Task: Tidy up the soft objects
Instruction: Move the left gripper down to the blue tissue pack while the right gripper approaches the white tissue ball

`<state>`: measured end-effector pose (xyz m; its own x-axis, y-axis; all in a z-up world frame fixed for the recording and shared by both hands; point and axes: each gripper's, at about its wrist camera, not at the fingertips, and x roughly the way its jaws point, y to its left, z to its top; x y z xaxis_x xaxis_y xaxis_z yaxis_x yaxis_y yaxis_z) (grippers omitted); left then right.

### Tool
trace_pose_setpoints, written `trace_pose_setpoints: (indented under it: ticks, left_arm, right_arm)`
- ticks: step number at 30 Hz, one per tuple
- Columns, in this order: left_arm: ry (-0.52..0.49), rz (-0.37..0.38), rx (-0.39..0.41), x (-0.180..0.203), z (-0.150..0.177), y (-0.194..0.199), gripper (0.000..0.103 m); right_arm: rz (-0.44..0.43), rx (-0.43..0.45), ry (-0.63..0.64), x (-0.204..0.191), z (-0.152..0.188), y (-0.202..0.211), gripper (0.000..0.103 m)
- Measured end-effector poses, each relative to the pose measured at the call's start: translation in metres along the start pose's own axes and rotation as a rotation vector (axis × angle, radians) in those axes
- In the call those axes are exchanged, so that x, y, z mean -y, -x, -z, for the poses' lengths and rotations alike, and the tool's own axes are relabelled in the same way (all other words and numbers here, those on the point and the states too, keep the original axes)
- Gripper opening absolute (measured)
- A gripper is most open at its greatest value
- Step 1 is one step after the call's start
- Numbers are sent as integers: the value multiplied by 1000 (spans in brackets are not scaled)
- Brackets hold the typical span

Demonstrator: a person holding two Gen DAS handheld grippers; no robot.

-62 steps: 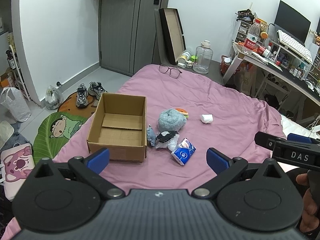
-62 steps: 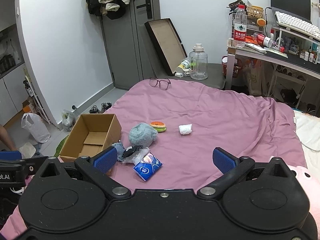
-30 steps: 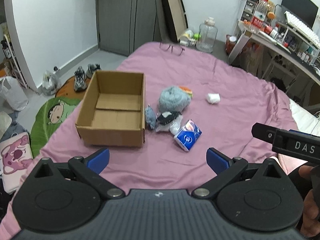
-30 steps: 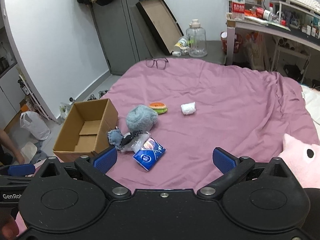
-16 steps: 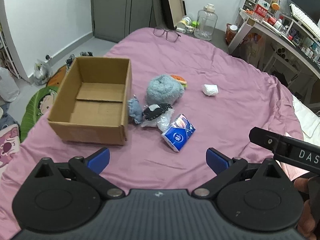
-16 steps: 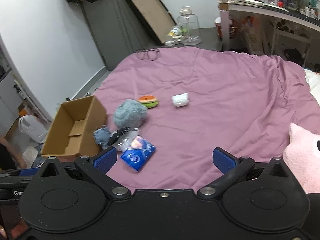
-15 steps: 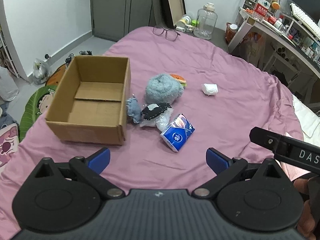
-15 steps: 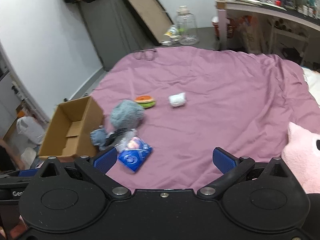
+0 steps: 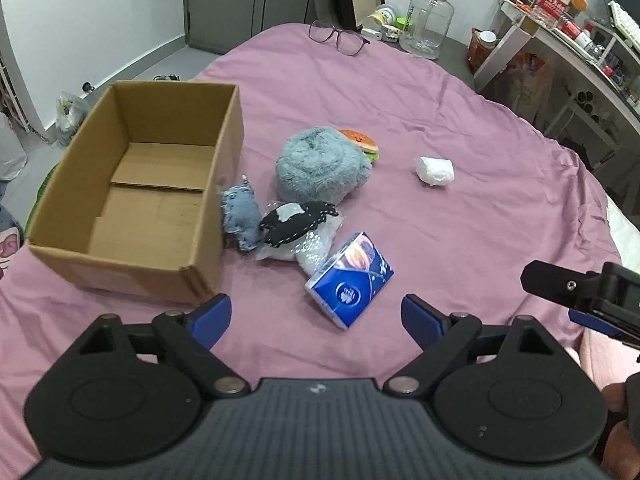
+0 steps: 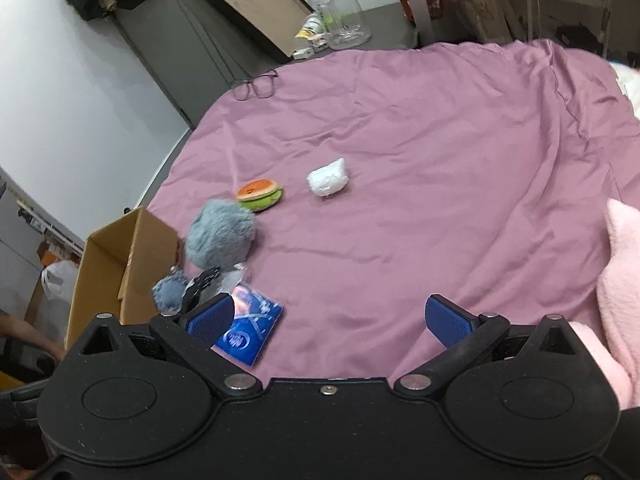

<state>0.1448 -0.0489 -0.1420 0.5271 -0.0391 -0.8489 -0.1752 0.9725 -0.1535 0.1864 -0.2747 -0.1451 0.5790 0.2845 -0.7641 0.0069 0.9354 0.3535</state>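
Observation:
An open cardboard box [image 9: 132, 184] stands empty on the pink bed; it also shows in the right wrist view [image 10: 108, 264]. Beside its right wall lie a small grey-blue plush [image 9: 240, 216], a black item in clear wrap [image 9: 296, 220], a fluffy grey-blue ball [image 9: 320, 168] and a blue tissue pack [image 9: 350, 280]. A burger plush [image 10: 260, 194] and a white wad [image 10: 328, 178] lie farther off. My left gripper [image 9: 316, 316] is open and empty, just short of the tissue pack. My right gripper [image 10: 328, 316] is open and empty above the sheet.
Glasses [image 9: 340, 38] lie at the bed's far end. A clear water jug [image 9: 426, 24] stands on the floor beyond. A desk [image 9: 580, 52] is at the right. A pink plush [image 10: 620, 280] lies at the bed's right edge.
Both grippers have moved forward and lower over the bed toward the pile of soft things. The right view has tilted to the right. Nothing on the bed has moved.

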Motion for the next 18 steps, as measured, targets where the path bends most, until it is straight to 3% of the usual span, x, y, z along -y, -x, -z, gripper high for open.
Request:
trace_pose_setpoints:
  ticks: [5,18]
  left_arm:
    - [27,8,-35,8,-5,-26,87]
    - [81,17,-141,26,-15,-89,86]
  right_arm:
    - [-9,-57,-18,14,-10,-27,102]
    - [20,-83,28,33,-43,-86,96]
